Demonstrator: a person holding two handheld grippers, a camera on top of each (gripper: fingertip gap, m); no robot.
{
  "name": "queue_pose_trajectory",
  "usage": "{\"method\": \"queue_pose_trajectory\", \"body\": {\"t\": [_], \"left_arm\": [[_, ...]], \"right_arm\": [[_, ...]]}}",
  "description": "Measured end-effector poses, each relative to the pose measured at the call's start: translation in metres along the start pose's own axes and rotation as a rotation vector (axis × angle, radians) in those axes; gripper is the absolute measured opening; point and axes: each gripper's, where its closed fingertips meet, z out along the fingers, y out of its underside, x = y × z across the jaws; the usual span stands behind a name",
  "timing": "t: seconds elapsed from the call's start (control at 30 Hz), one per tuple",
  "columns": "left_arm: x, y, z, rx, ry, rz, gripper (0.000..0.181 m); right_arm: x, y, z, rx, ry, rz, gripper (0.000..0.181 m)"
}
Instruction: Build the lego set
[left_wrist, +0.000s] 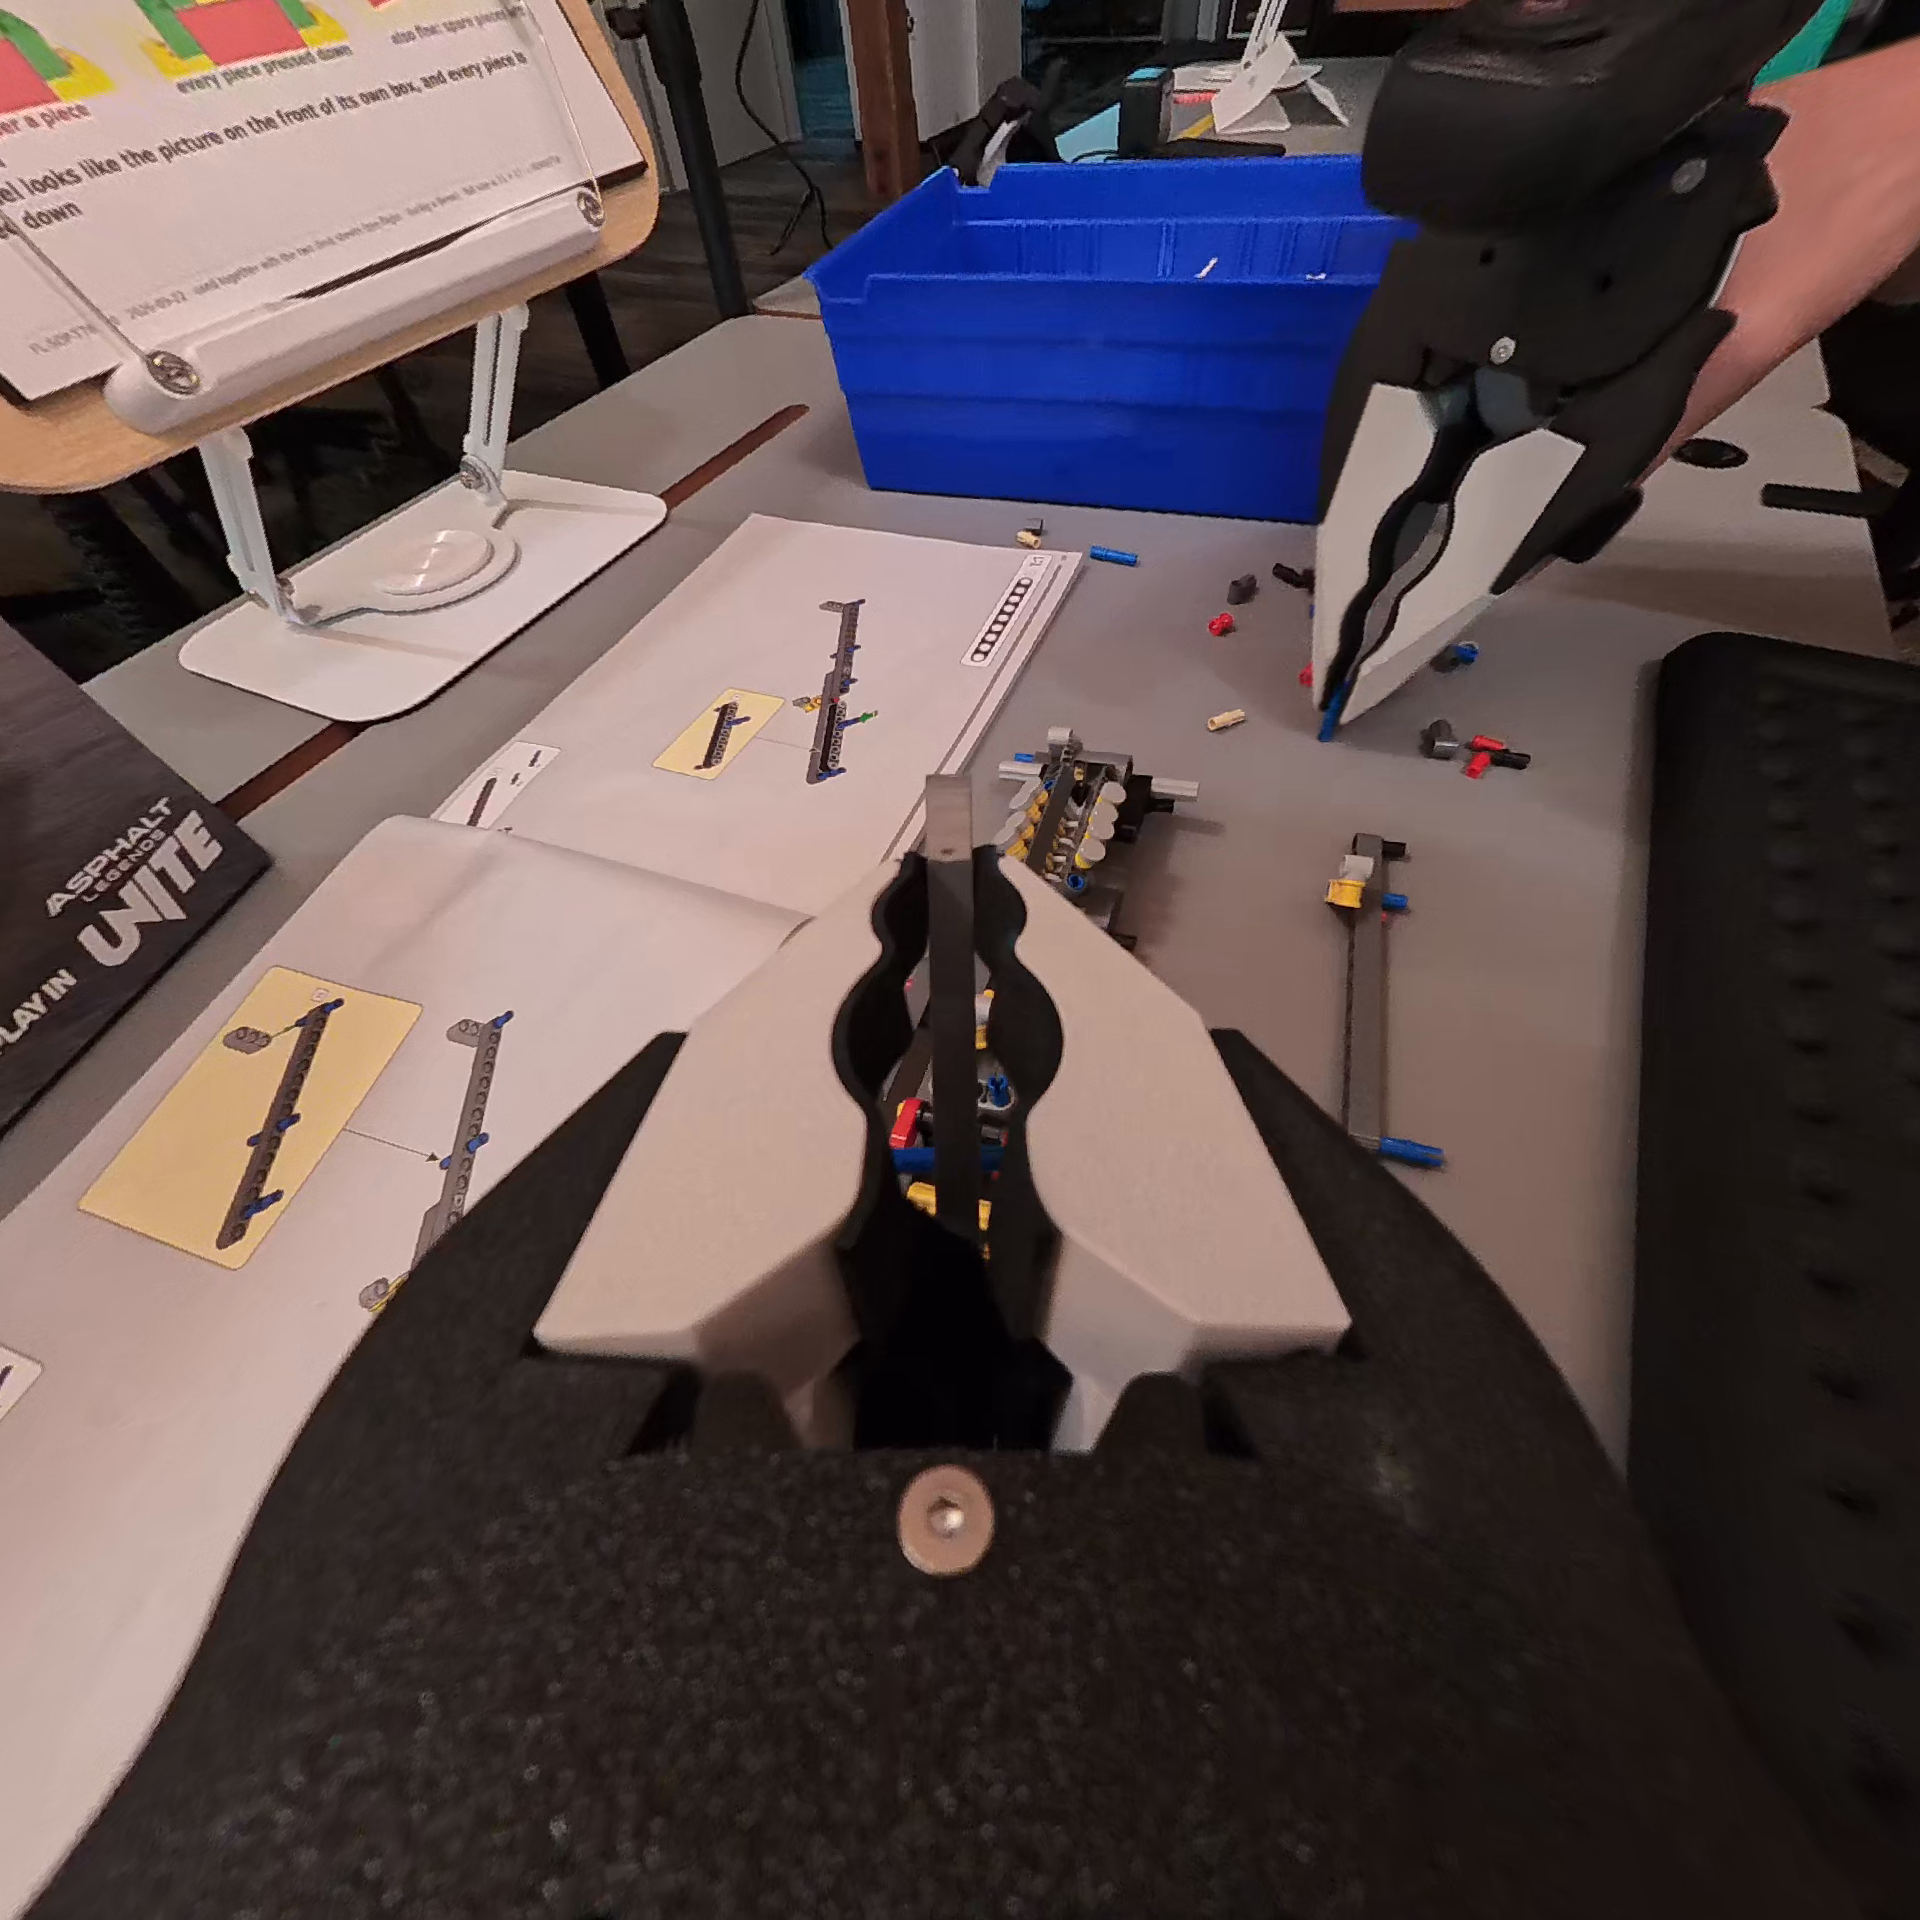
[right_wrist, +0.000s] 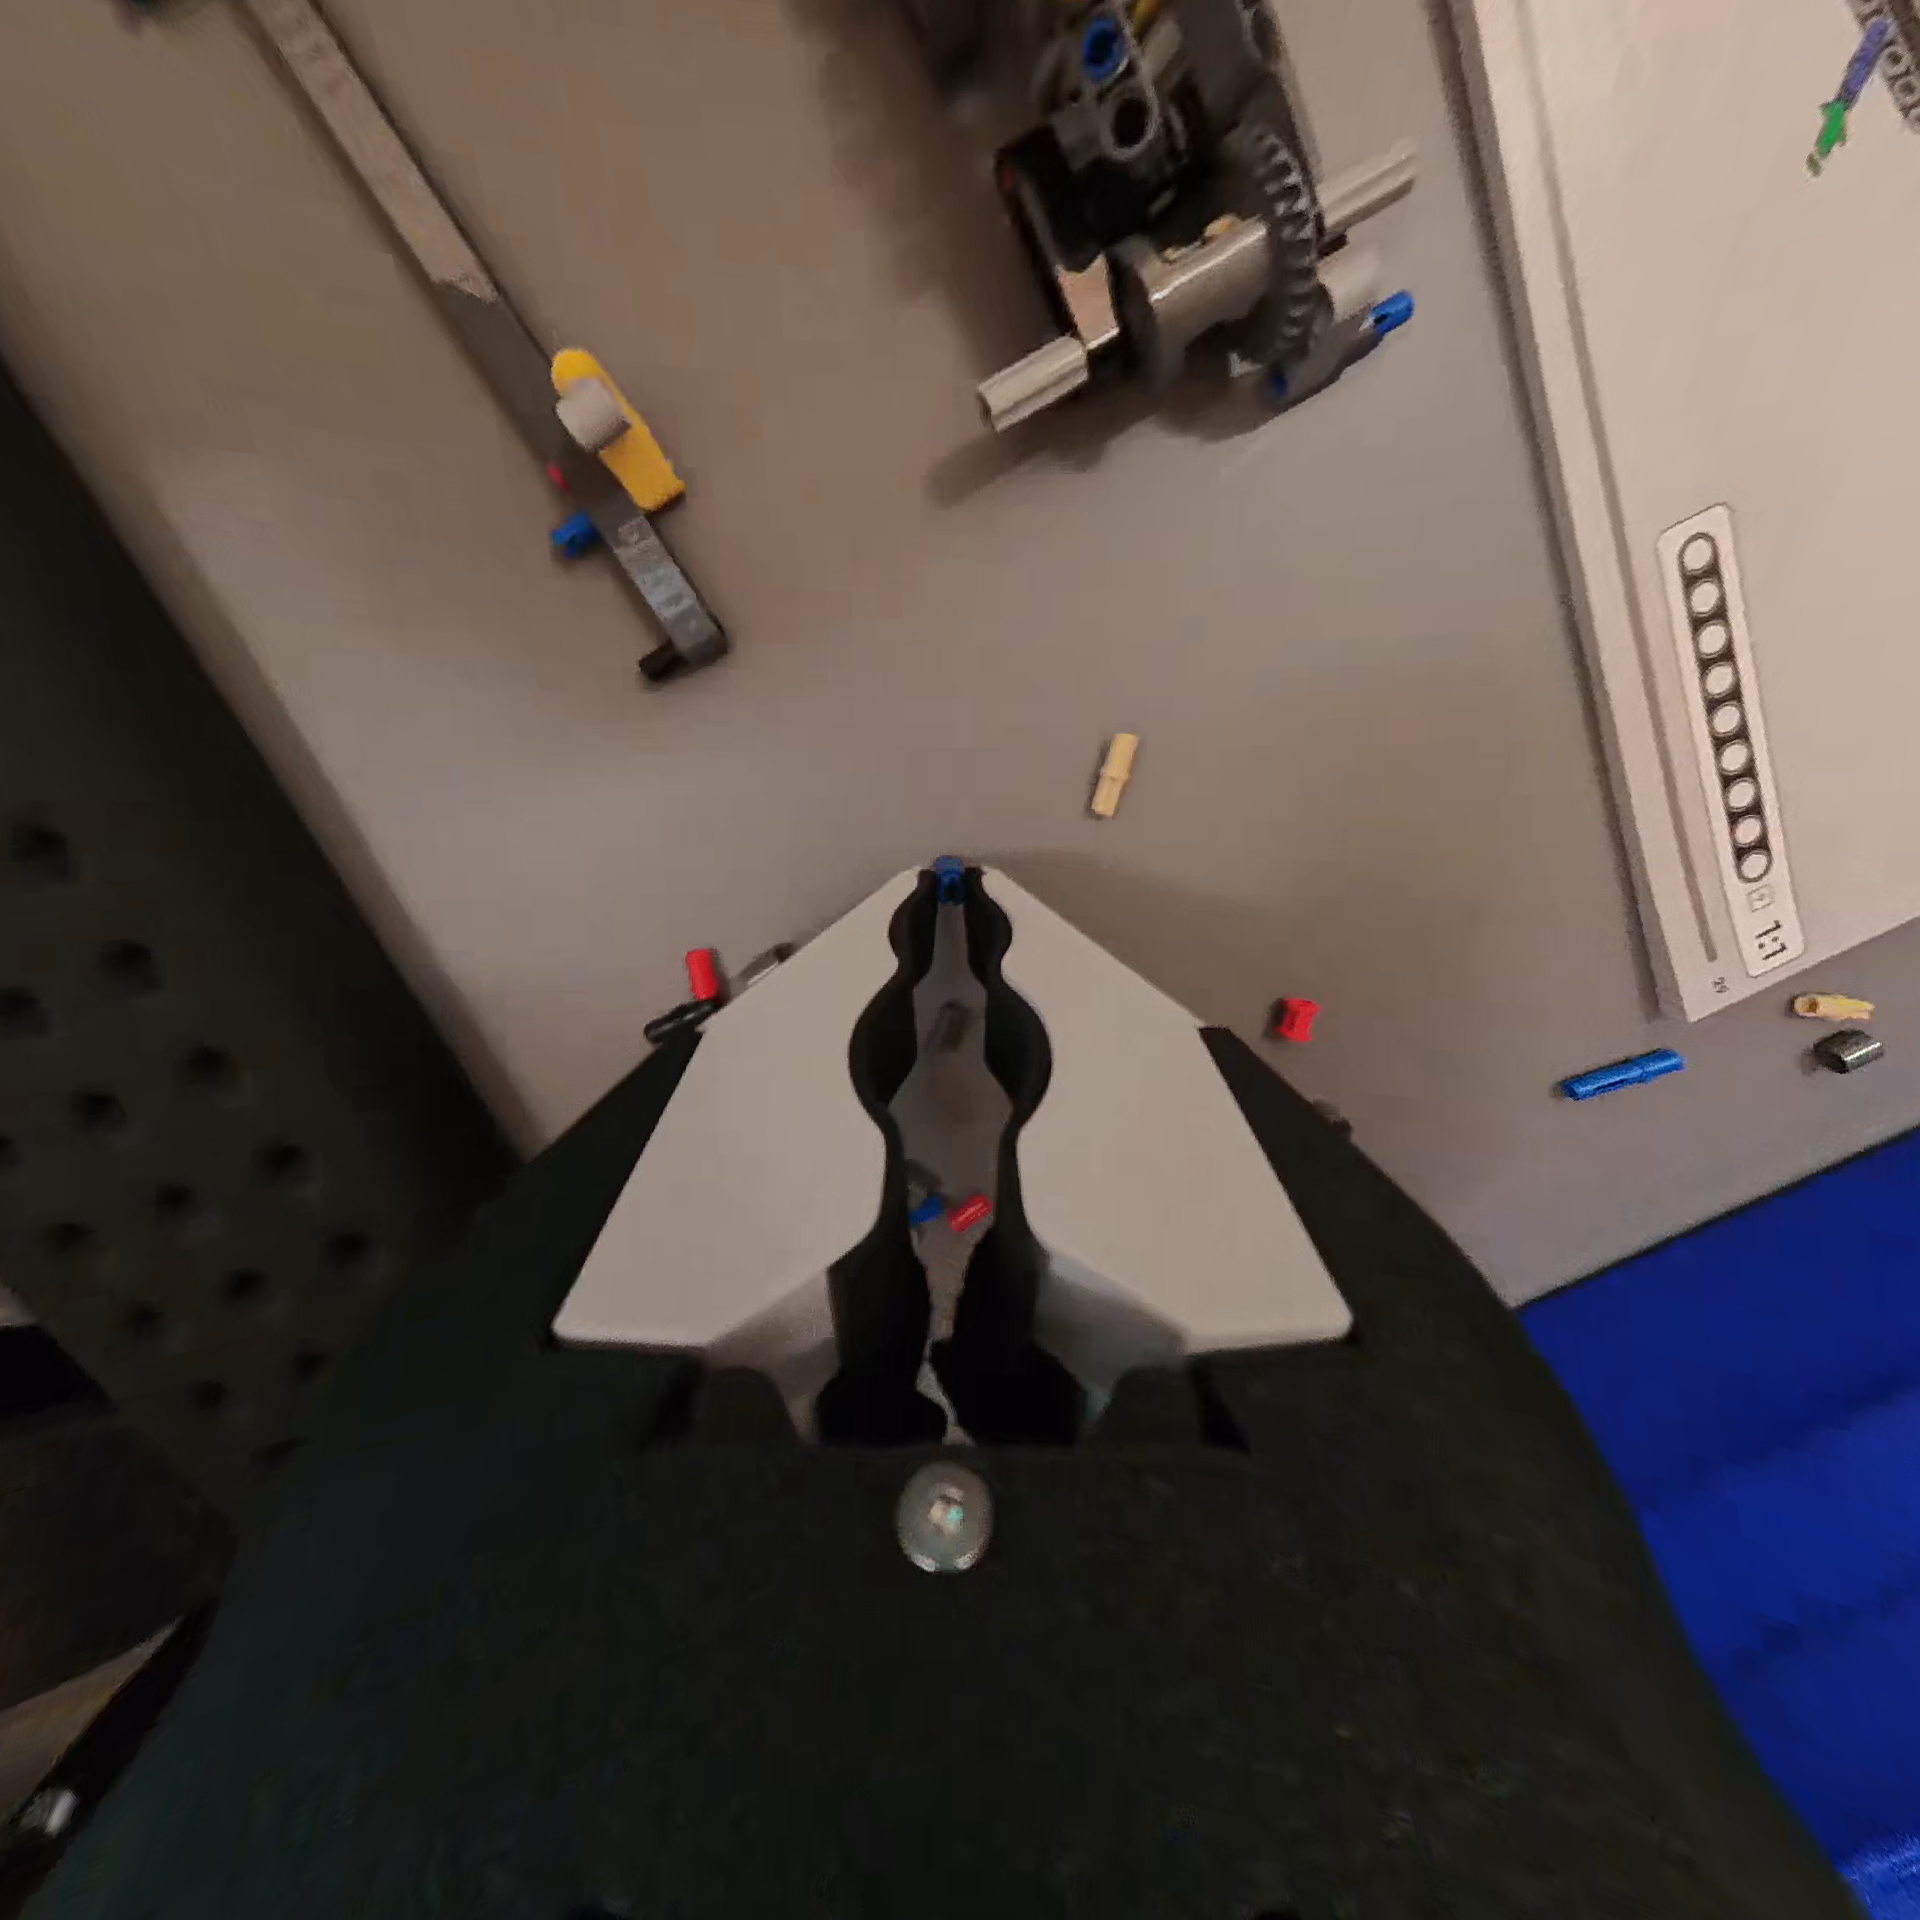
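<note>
Lego beam (left_wrist: 951, 997), long and dark grey, stands nearly upright, clenched in the left gripper (left_wrist: 948, 883) near the half-built model (left_wrist: 1081, 805). Right gripper (right_wrist: 948, 883) pinches a small blue pin (right_wrist: 947, 875), its long axis along the fingers, tip near the grey table (right_wrist: 935, 644). Beyond the model sit an open instruction booklet (left_wrist: 831, 665) and a blue bin (left_wrist: 1101, 343).

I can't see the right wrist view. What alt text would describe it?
The right gripper is closed on a small blue pin at its fingertips, close above a grey table. Loose red, blue and tan pins lie scattered around it, with a long grey beam and a partly built model farther off.
</note>
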Motion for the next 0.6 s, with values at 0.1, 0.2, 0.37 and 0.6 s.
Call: {"method": "queue_pose_trajectory", "body": {"t": [0.1,0.2,0.37,0.6], "left_arm": [[0.0000,0.0004,0.0002,-0.002,0.002,-0.003,0.007],[0.0009,0.0007,0.0005,-0.004,0.002,0.003,0.007],[0.0010,0.0013,0.0006,-0.007,0.004,0.002,0.007],[0.0025,0.0014,0.0007,-0.010,0.009,0.006,0.007]], "right_arm": [[-0.0023,0.0033,0.0001,-0.027,0.002,-0.031,0.004],[-0.0028,0.0050,0.0000,-0.031,-0.014,-0.022,0.004],[-0.0009,0.0077,0.0020,-0.041,-0.008,-0.028,0.004],[-0.0003,0.0065,0.0020,-0.032,-0.005,-0.033,0.007]]}}
